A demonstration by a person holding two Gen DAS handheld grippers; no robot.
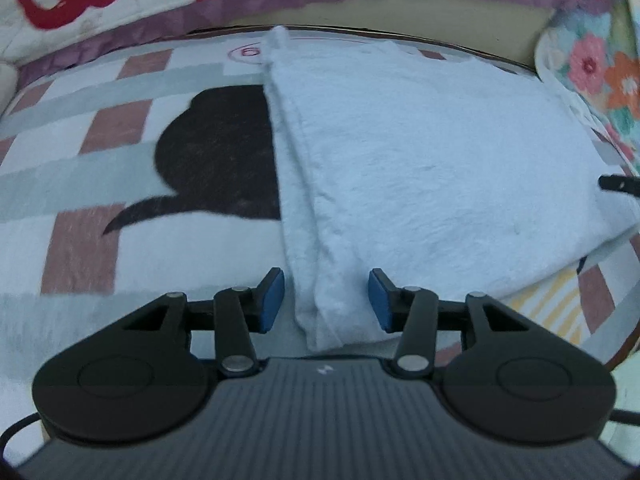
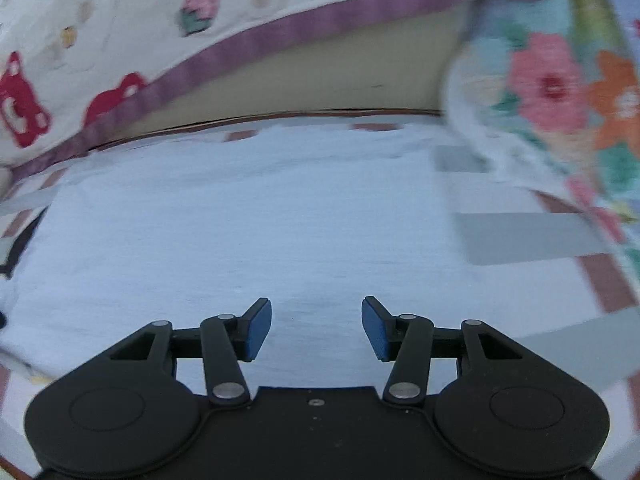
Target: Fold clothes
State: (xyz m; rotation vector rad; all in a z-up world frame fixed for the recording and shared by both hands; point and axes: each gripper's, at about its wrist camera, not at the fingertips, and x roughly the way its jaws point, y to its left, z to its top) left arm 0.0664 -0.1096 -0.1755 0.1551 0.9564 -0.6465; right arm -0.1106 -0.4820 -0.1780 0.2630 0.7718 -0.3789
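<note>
Count: one pale blue garment (image 1: 420, 152); two hand-held grippers; one checked blanket (image 1: 100, 160); one floral cushion (image 1: 596, 76).
Garment: lies folded and flat on the checked blanket, its folded edge running from near to far in the left wrist view.
Left hand-held gripper (image 1: 326, 300): jaws spread, nothing pinched — the garment's folded edge lies below, between the blue pads (image 1: 272, 300).
Right hand-held gripper (image 2: 316, 328): jaws spread, empty — poised over the garment's broad flat middle (image 2: 260, 220).
Floral cushion: at the garment's far right.
</note>
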